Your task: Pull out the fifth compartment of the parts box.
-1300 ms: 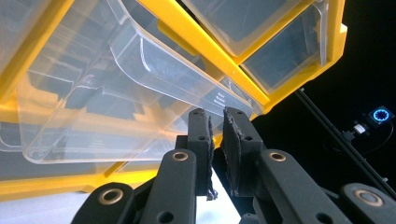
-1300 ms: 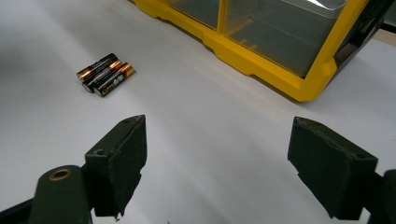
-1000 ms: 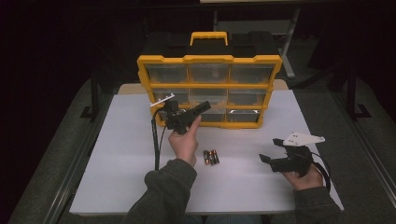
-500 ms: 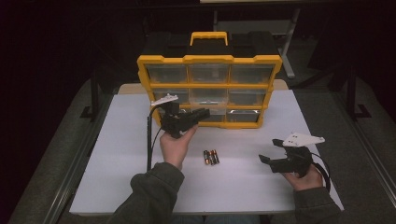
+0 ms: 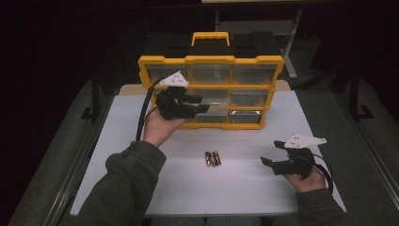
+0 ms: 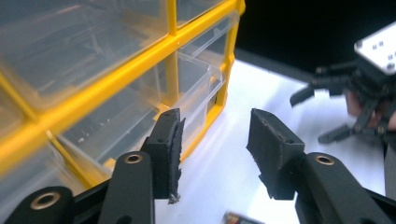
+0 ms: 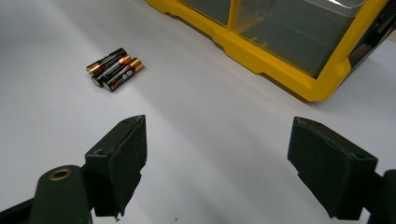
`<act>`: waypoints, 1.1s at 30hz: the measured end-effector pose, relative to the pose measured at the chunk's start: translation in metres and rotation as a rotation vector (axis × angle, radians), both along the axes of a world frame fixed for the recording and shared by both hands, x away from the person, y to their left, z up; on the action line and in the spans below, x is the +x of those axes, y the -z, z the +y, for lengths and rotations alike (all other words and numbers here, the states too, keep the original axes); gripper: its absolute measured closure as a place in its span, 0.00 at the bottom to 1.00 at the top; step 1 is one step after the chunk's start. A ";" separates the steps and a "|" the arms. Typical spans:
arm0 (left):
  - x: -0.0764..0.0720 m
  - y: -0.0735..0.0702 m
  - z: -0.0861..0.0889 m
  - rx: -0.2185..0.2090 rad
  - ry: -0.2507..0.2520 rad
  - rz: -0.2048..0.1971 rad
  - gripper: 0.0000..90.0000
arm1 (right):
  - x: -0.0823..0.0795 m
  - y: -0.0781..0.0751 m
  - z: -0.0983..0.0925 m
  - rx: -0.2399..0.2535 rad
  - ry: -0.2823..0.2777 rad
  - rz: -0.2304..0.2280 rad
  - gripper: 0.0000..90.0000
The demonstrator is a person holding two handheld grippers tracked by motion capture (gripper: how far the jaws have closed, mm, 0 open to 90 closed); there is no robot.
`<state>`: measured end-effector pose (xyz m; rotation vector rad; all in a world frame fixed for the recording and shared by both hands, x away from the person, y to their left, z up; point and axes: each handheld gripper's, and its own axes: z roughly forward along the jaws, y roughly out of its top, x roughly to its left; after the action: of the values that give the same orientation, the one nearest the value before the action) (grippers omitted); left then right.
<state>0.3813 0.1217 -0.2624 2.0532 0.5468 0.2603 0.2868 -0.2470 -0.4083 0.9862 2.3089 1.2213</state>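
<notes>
A yellow organizer (image 5: pixel 210 60) with clear drawers stands at the back of the white table (image 5: pixel 117 155). My left gripper (image 5: pixel 203 103) is raised in front of its lower left drawers. Its jaws have just been opening and nothing lies between them (image 6: pixel 215 140). Beside its fingertips, one clear drawer (image 6: pixel 201 88) stands slightly out of the frame. Three batteries (image 5: pixel 212 158) lie side by side mid-table, in front of my right gripper (image 7: pixel 219 149) as a small cluster (image 7: pixel 114 68). The right gripper (image 5: pixel 270 153) rests low at the right, open wide and empty.
The organizer's yellow bottom rail (image 7: pixel 280 51) runs across the far side of the right gripper view. Bare white tabletop surrounds the batteries. Dark floor and metal frame legs (image 5: pixel 94 94) lie beyond the table edges.
The left gripper has lifted away from the lower drawer and its jaws have parted from shut to open. The right gripper and the batteries have stayed where they were.
</notes>
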 end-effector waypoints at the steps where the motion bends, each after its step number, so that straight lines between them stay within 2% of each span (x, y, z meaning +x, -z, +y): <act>1: 0.003 -0.005 -0.002 0.040 0.026 -0.015 0.59 | 0.000 0.000 0.000 0.000 0.000 0.000 0.21; 3: 0.009 -0.010 -0.008 0.105 0.053 -0.030 0.58 | 0.002 0.001 0.000 -0.002 -0.003 0.004 0.21; 4: 0.014 -0.014 -0.013 0.186 0.079 -0.050 0.58 | 0.002 0.002 0.000 -0.004 -0.005 0.005 0.21; 6: 0.014 -0.014 -0.013 0.186 0.079 -0.050 0.58 | 0.002 0.002 0.000 -0.005 -0.006 0.006 0.21; 7: 0.018 -0.016 -0.018 0.226 0.103 -0.068 0.58 | 0.002 0.002 0.000 -0.008 -0.009 0.003 0.21; 11: 0.026 -0.017 -0.026 0.286 0.128 -0.065 0.56 | 0.001 0.001 -0.001 0.003 -0.004 0.005 0.21; 13: 0.028 -0.016 -0.030 0.333 0.129 -0.080 0.54 | 0.001 0.001 -0.001 0.004 -0.005 0.005 0.21; 15: 0.030 -0.015 -0.034 0.355 0.133 -0.084 0.54 | 0.001 0.001 0.000 0.005 -0.005 0.006 0.21; 18: 0.033 -0.010 -0.039 0.403 0.137 -0.072 0.55 | 0.000 0.001 0.001 0.003 -0.011 0.008 0.21; 20: 0.036 -0.008 -0.040 0.409 0.136 -0.048 0.60 | 0.001 0.002 0.001 -0.009 -0.020 0.005 0.21; 25: 0.044 -0.003 -0.040 0.410 0.140 -0.015 0.63 | 0.001 0.002 0.000 -0.006 -0.022 0.007 0.21; 26: 0.045 -0.001 -0.041 0.415 0.146 0.001 0.64 | 0.001 0.002 0.000 -0.006 -0.022 0.008 0.21; 28: 0.044 0.000 -0.042 0.424 0.152 -0.001 0.67 | 0.001 0.002 0.001 -0.006 -0.023 0.007 0.21; 30: 0.044 0.001 -0.044 0.431 0.145 -0.013 0.67 | 0.001 0.002 0.001 -0.007 -0.023 0.008 0.21; 33: 0.045 0.003 -0.046 0.447 0.126 -0.010 0.67 | 0.001 0.002 0.002 -0.010 -0.024 0.009 0.21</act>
<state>0.4267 0.0759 -0.2653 2.5061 0.3721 0.3412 0.2877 -0.2454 -0.4103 0.9654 2.3378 1.2153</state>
